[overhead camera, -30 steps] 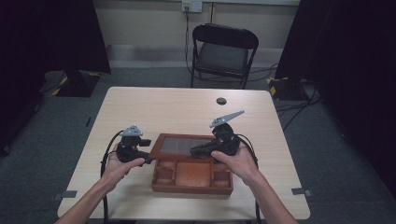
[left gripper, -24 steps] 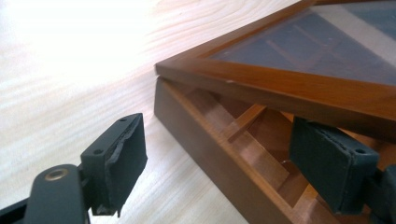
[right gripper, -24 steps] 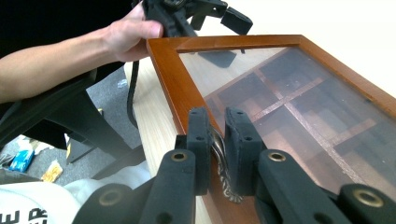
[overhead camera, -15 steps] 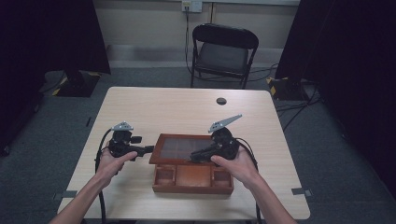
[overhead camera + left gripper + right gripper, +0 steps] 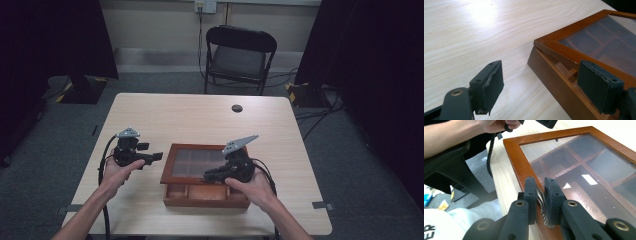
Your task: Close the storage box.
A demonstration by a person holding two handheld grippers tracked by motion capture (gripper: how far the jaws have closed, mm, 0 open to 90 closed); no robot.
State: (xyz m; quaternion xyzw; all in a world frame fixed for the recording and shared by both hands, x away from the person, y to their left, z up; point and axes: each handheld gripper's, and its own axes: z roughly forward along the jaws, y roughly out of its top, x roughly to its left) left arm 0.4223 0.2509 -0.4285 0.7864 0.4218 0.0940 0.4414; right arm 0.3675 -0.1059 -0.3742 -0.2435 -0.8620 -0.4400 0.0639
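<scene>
Wooden box [image 5: 206, 194] is sitting near the front edge of the table [image 5: 200, 115]; its glass-paned lid [image 5: 195, 164] is lying slightly askew over the compartments; right hand-held gripper [image 5: 541, 202] is clamping a small twisted metal handle [image 5: 541, 205] on the lid's frame — jaws fully clenched on it; left hand-held gripper [image 5: 541, 87] is hovering just beside the box's left corner — jaws released, nothing between them, not touching the wood.

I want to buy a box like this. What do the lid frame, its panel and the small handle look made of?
Lid frame: reddish-brown wood with a glossy varnish, by its sheen. Panel: clear glass or acrylic; the dividers show through and it reflects light. Handle: probably metal, judging by its twisted, silvery-bronze shine between the right tool's pads.
</scene>
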